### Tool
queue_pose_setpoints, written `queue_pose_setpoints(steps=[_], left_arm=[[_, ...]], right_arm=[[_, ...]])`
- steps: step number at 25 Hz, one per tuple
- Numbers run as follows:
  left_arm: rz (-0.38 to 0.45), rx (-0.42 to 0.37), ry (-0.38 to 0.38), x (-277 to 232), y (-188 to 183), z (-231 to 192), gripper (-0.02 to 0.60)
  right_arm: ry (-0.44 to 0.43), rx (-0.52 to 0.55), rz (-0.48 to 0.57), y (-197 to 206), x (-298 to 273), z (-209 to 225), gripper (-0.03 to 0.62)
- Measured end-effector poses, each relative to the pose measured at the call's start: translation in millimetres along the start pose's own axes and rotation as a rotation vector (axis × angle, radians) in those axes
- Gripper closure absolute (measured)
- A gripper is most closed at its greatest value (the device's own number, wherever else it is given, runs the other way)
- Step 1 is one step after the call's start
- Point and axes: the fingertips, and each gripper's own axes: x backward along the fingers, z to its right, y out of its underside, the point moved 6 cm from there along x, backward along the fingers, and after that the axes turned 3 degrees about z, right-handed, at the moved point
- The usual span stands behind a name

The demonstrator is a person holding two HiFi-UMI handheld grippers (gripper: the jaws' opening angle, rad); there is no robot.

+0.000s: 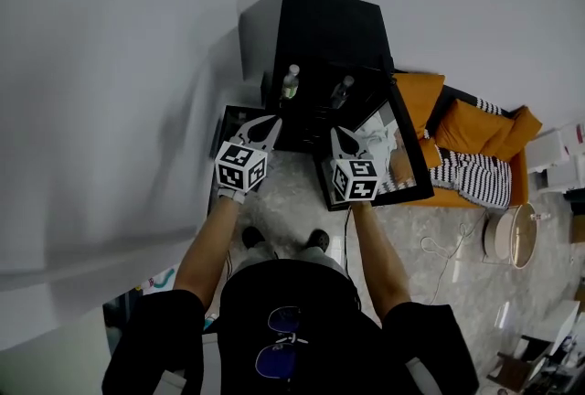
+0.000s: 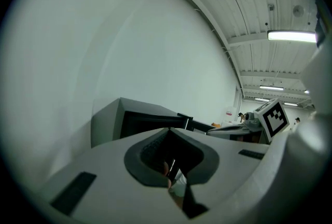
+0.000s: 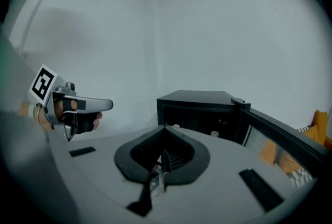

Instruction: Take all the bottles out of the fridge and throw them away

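Head view: bottles (image 1: 290, 82) stand just beyond both closed jaws.

Black fridge (image 1: 311, 27), orange cushion (image 1: 482, 133)

Black fridge (image 1: 311, 27) stands on pale stone floor (image 1: 285, 208) against the wall (image 1: 137, 64), door (image 1: 384, 151) swung open, two bottles (image 1: 290, 82) upright inside. Orange sofa (image 1: 475, 133) sits just beside the door. White cable (image 1: 448, 251) trails over the floor near a round table (image 1: 510, 236).
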Motion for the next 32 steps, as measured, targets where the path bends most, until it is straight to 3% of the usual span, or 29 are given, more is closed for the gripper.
queue_pose_setpoints(steps=[9,16,24,32], left_arm=[[0.012,0.005,-0.018,44,4,-33,0.581],[0.046,0.005,-0.038,53,1,-44,0.581],[0.03,-0.023,-0.062,22,8,-40,0.581],[0.028,-0.039,-0.15,-37,38,-52,0.581]], right_arm=[[-0.025,0.007,0.007,2,-15,-52,0.586],[-0.048,0.025,0.018,-3,-33,-62,0.586],[-0.093,0.02,0.008,7,-70,-41,0.586],[-0.175,0.034,0.032,35,-143,5,0.586]])
